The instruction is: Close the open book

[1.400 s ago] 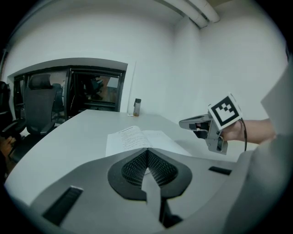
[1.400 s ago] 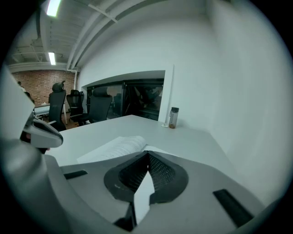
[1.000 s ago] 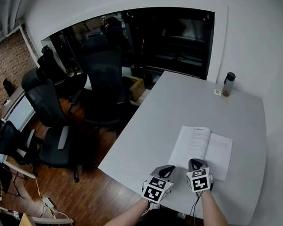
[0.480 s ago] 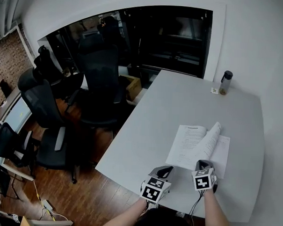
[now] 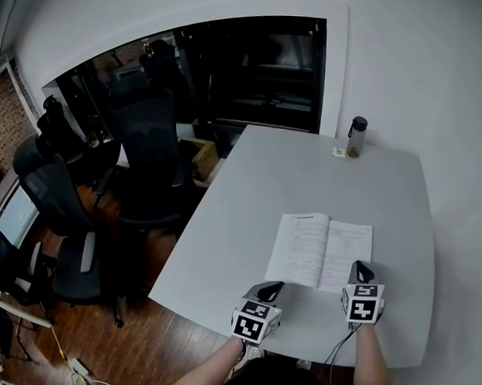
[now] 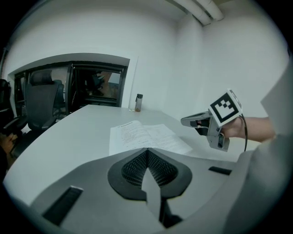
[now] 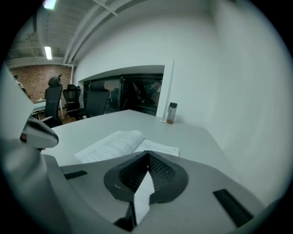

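- Book (image 5: 322, 251) lies open and flat on the table (image 5: 257, 188), just ahead of both jaws; closing remains undone.
- Left gripper (image 5: 272, 287) and right gripper (image 5: 359, 267): jaws closed, empty.
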